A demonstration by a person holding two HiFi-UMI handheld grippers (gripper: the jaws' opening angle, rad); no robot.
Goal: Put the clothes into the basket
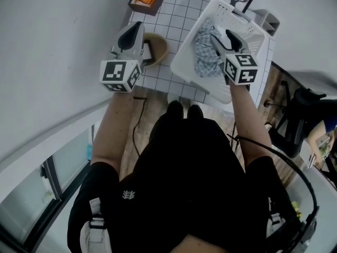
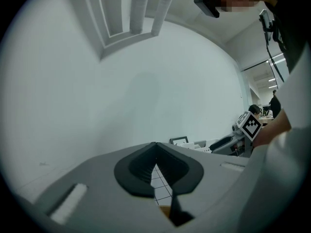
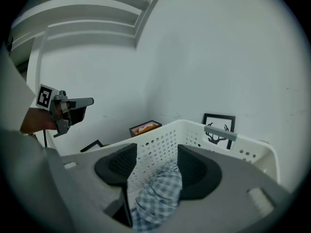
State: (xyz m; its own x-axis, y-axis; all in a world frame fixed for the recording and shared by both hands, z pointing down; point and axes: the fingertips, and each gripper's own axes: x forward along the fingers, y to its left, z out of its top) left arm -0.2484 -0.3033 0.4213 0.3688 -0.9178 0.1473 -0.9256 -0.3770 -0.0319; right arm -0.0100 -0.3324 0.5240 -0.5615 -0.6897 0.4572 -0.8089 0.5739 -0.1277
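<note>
White walls back a gridded surface (image 1: 158, 25) where a white basket (image 1: 185, 62) holds a blue checked garment (image 1: 205, 54). The right hand-held gripper (image 3: 156, 154) hangs over it, jaws apart and not pinching the cloth. The left hand-held gripper (image 2: 156, 152), closed and empty, hovers beside the basket.

Left gripper (image 1: 136, 29) held level with jaws together; right gripper (image 1: 222, 38) tilted down, jaws apart.
</note>
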